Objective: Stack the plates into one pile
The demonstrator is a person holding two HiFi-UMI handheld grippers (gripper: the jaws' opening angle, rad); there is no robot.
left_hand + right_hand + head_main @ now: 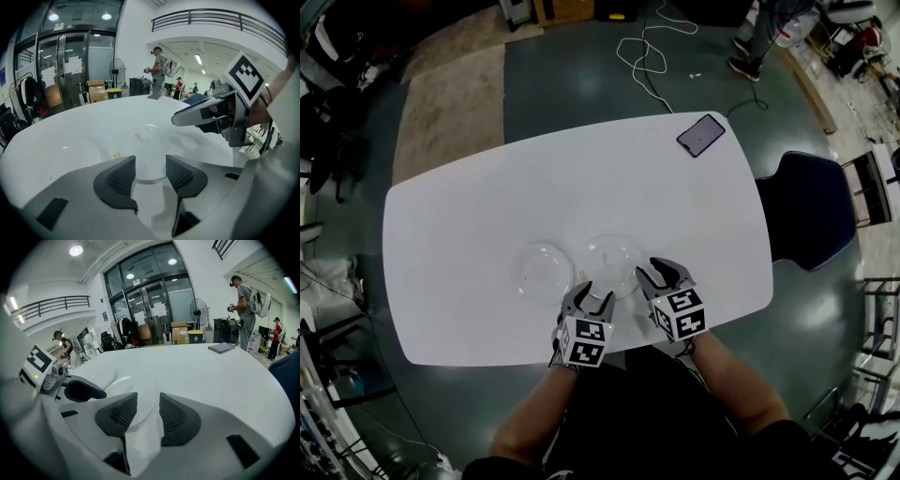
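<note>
Two clear shallow plates lie side by side near the front of the white table [469,216]: a left plate [547,269] and a right plate [613,264]. My left gripper [587,298] hangs at the right plate's near rim, jaws apart with nothing between them. In the left gripper view the left gripper [150,171] faces that right plate [145,138], with the left plate [70,152] off to the side. My right gripper [662,274] stands open at the right plate's right edge. In the right gripper view the right gripper [143,411] shows the plate's rim [133,394] just ahead, untouched.
A dark phone [700,135] lies at the table's far right corner. A blue chair [806,208] stands at the right side of the table. Cables [642,52] trail on the floor beyond. A person [244,303] stands in the background.
</note>
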